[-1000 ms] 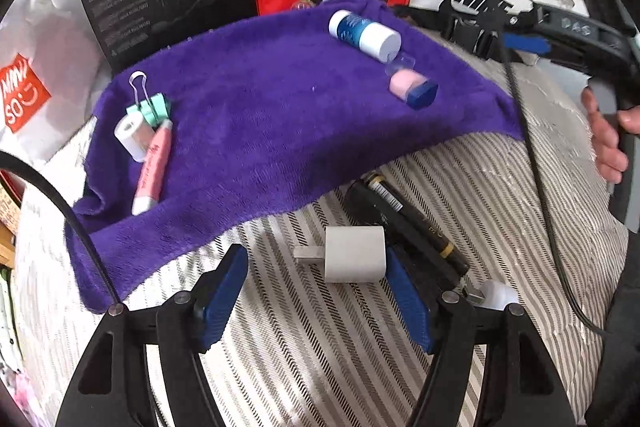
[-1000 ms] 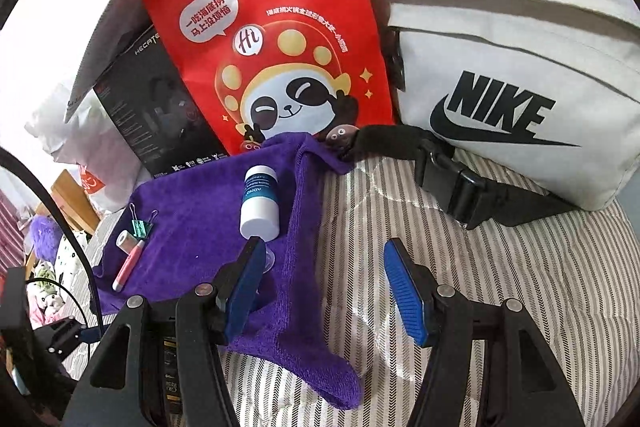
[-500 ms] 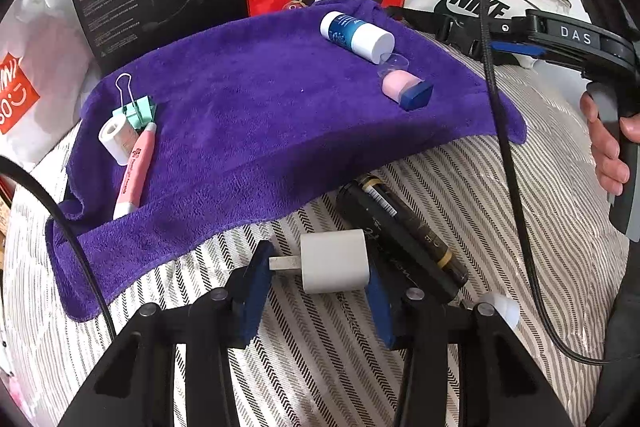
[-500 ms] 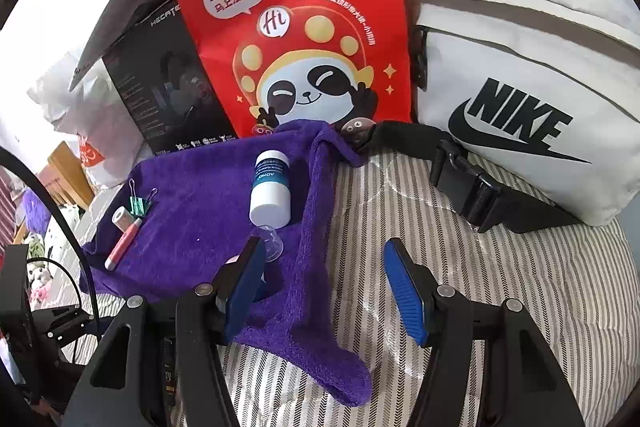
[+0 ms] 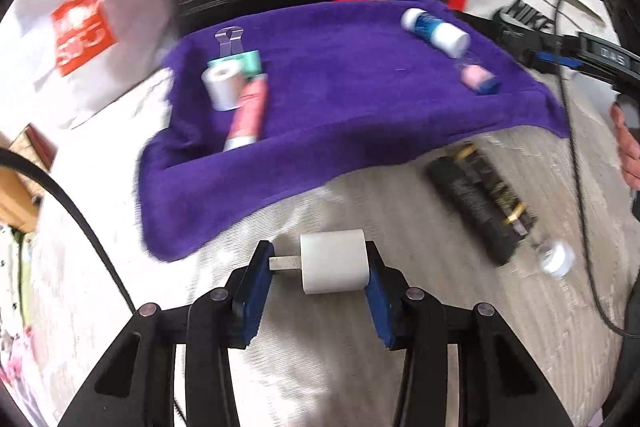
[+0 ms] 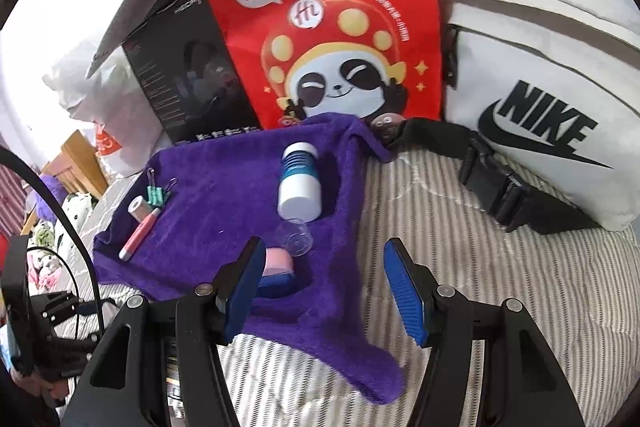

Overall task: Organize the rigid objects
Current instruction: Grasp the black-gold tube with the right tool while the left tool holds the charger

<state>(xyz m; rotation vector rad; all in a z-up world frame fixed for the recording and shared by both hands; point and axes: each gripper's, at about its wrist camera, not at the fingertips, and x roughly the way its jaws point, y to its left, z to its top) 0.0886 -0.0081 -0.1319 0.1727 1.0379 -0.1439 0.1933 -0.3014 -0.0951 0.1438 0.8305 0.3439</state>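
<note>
My left gripper (image 5: 318, 269) is shut on a white charger plug (image 5: 334, 267), held above the striped bedding just short of the purple towel (image 5: 340, 99). On the towel lie a white roll (image 5: 222, 87), a pink tube (image 5: 248, 115), a green binder clip (image 5: 240, 61), a blue-and-white bottle (image 5: 434, 31) and a pink-and-blue piece (image 5: 478, 79). My right gripper (image 6: 324, 287) is open and empty over the towel's (image 6: 224, 195) right edge, the bottle (image 6: 300, 183) ahead of it and the pink-and-blue piece (image 6: 276, 271) by its left finger.
Two black tubes (image 5: 476, 199) and a small clear cap (image 5: 554, 259) lie on the bedding right of the plug. A red panda bag (image 6: 332, 23), a black box (image 6: 188, 79) and a white Nike bag (image 6: 536, 91) stand behind the towel.
My left gripper closed on the charger plug and lifted it, swinging left toward the towel. My right gripper drifted a little nearer the towel, still open.
</note>
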